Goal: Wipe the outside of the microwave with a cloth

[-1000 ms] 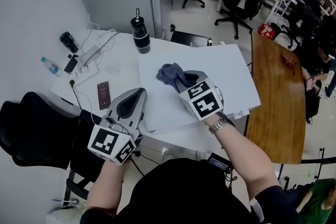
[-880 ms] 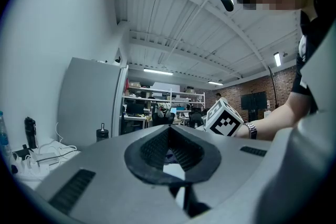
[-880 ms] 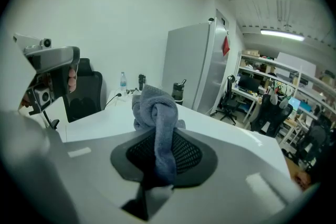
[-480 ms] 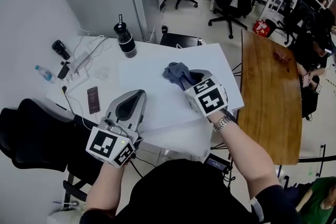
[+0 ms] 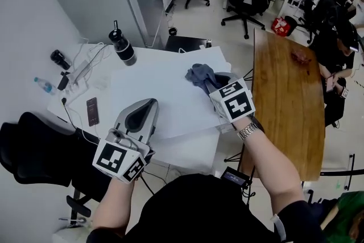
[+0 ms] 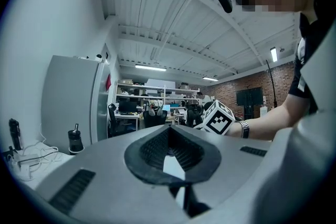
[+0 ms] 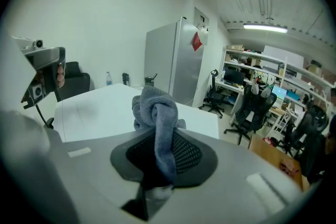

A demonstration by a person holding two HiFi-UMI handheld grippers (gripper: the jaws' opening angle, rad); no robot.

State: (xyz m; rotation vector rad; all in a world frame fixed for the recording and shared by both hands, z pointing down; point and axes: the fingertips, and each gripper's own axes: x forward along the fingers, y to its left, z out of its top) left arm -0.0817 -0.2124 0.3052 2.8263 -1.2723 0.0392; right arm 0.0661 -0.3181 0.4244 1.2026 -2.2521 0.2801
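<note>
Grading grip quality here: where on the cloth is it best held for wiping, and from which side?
Grip the cloth by its tail fold, from behind, as the right gripper has it: jaws shut on the hanging strip, leaving the knotted bunch free ahead to rub the white top.

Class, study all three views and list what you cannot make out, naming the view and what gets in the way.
- Microwave: the head view shows only its white top from above; door and controls do not show.
- Cloth: whether it touches that top; in the head view the right gripper covers its underside.
- Phone: what is on its screen; too small in the head view.
- Water bottle: its label; too small in the head view.
</note>
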